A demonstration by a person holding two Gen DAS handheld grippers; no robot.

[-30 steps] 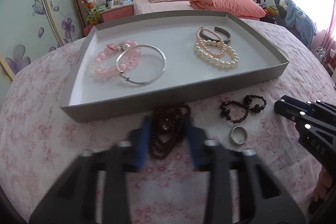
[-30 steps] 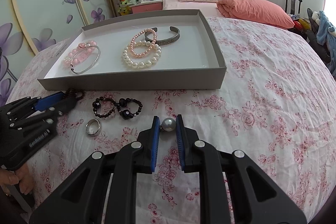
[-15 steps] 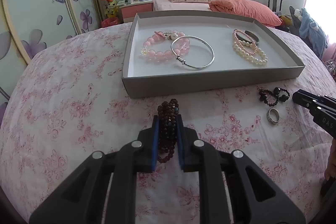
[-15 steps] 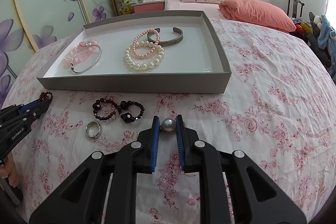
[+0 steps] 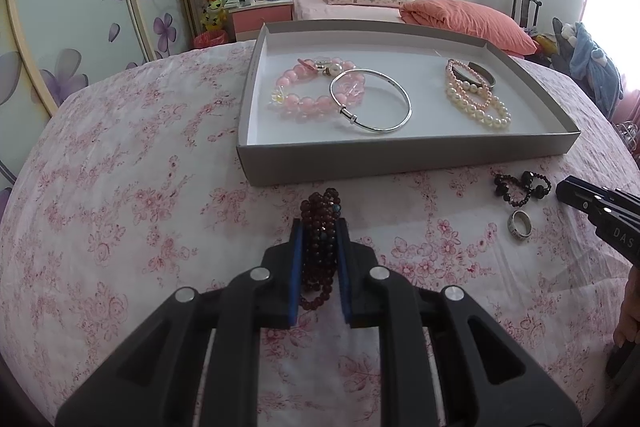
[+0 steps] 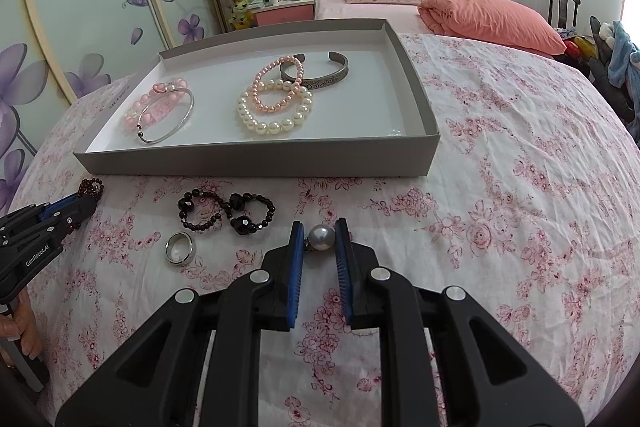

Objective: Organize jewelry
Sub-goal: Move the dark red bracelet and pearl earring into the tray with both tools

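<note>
My left gripper [image 5: 319,227] is shut on a dark brown bead bracelet [image 5: 320,223] and holds it above the floral cloth, short of the grey tray [image 5: 400,159]. My right gripper [image 6: 319,233] is shut on a grey pearl earring [image 6: 322,237]. In the tray lie a pink bead bracelet [image 5: 304,95], a silver bangle [image 5: 376,103], a white pearl bracelet [image 6: 272,115], a peach pearl bracelet [image 6: 276,83] and a metal cuff [image 6: 320,75]. On the cloth lie a black bead piece [image 6: 228,213] and a silver ring [image 6: 181,247].
The floral tablecloth [image 6: 520,167] covers a round table. A bed with an orange duvet [image 6: 492,19] stands behind it. Sliding wardrobe doors with purple flowers [image 5: 80,27] are at the left. The left gripper also shows in the right wrist view [image 6: 76,207].
My left gripper has closed on the brown bead bracelet and lifted it back and to the left, away from the tray. The right gripper keeps holding the pearl, nearly still.
</note>
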